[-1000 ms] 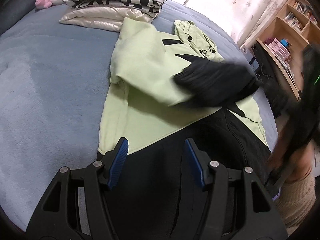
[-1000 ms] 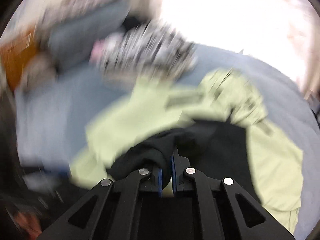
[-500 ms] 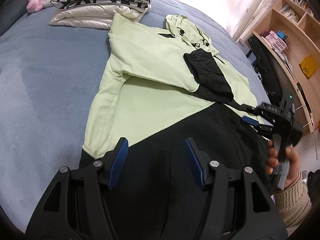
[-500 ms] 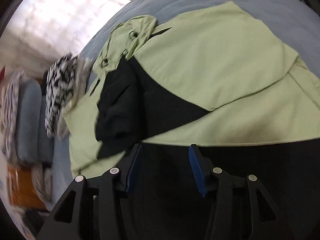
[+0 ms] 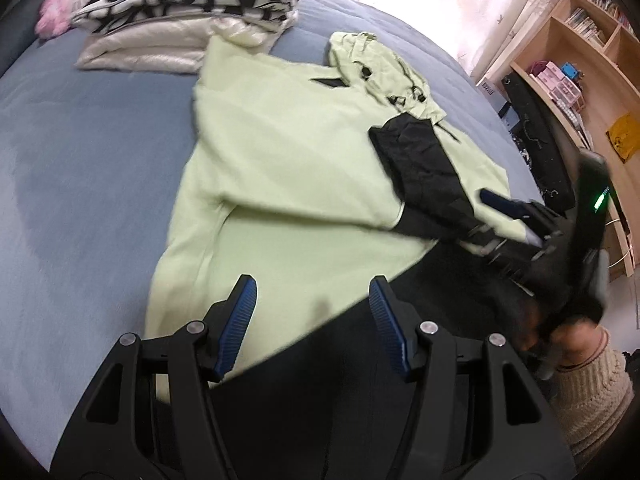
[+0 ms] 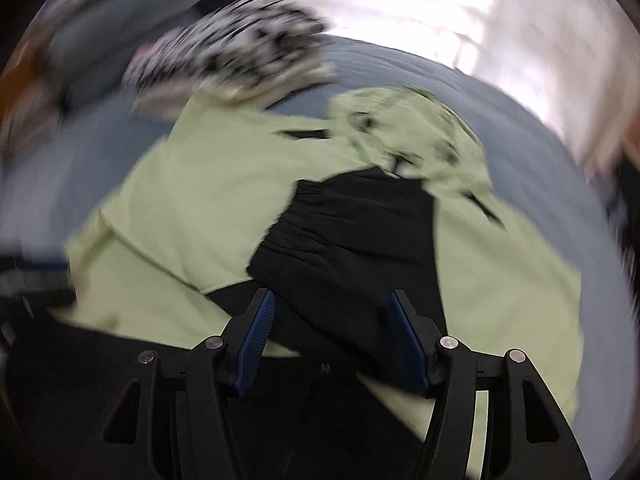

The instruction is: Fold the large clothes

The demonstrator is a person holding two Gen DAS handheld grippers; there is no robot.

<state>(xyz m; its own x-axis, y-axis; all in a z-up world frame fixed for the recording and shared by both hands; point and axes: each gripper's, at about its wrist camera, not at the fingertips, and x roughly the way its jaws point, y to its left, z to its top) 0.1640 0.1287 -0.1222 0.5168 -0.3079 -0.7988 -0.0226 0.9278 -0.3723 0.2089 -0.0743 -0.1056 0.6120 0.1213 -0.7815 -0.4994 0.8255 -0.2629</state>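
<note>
A pale green and black hoodie [image 5: 288, 152] lies flat on the bed, hood [image 5: 380, 64] at the far end. Its black sleeve [image 5: 424, 172] is folded across the green chest. My left gripper [image 5: 312, 282] stands open above the line where the green cloth meets the black lower part [image 5: 320, 380], with nothing between its fingers. My right gripper [image 5: 486, 220] is low at the right side by the sleeve's lower end. In the blurred right wrist view its jaws [image 6: 331, 298] are opening, and the black sleeve [image 6: 352, 232] lies loose below them, not pinched.
A folded black-and-white garment on a cream one [image 5: 192, 8] and a pink plush toy [image 5: 60, 20] sit at the far end of the blue-grey bed [image 5: 80, 160]. A wooden bookshelf [image 5: 580, 60] stands at the right. A hand in a knit sleeve [image 5: 588, 380] holds the right gripper.
The right gripper, shut on the black sleeve a second ago, has let it go onto the green chest and dropped low at the hoodie's right side. The left gripper has shifted sideways over the hoodie.
</note>
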